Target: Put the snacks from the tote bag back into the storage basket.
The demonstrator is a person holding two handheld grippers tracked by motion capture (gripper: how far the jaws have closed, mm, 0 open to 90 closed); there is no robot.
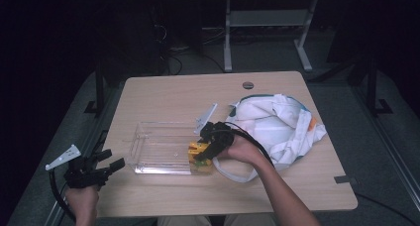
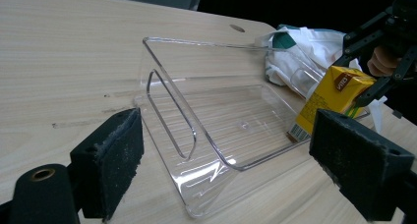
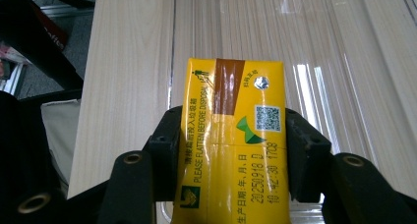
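The right hand-held gripper (image 1: 204, 154) pinches a yellow drink carton (image 3: 231, 145) between its two black pads, one pad pressed against each side of the carton, as the right gripper view shows plainly. In the high view the carton (image 1: 199, 152) sits at the right end of a clear plastic tray (image 1: 158, 149), at its near right corner; whether its base rests on the tray floor or hangs just above it cannot be told. The left gripper view shows the carton (image 2: 328, 98) tilted at the far right end of the tray (image 2: 206, 116), with the right hand-held gripper (image 2: 378, 62) clamped round its upper part. The tray lies near the middle of the light wooden tabletop (image 1: 168, 94), its long side running left to right. Just to the right of the tray, touching the person's right hand (image 1: 242, 149), lies a crumpled white cloth bag (image 1: 277, 127) with teal trim. The left hand-held gripper (image 1: 114, 161) hovers at the near left edge of the tabletop, well apart from the carton and just left of the tray, its jaws spread wide with nothing between the pads (image 2: 110, 160).
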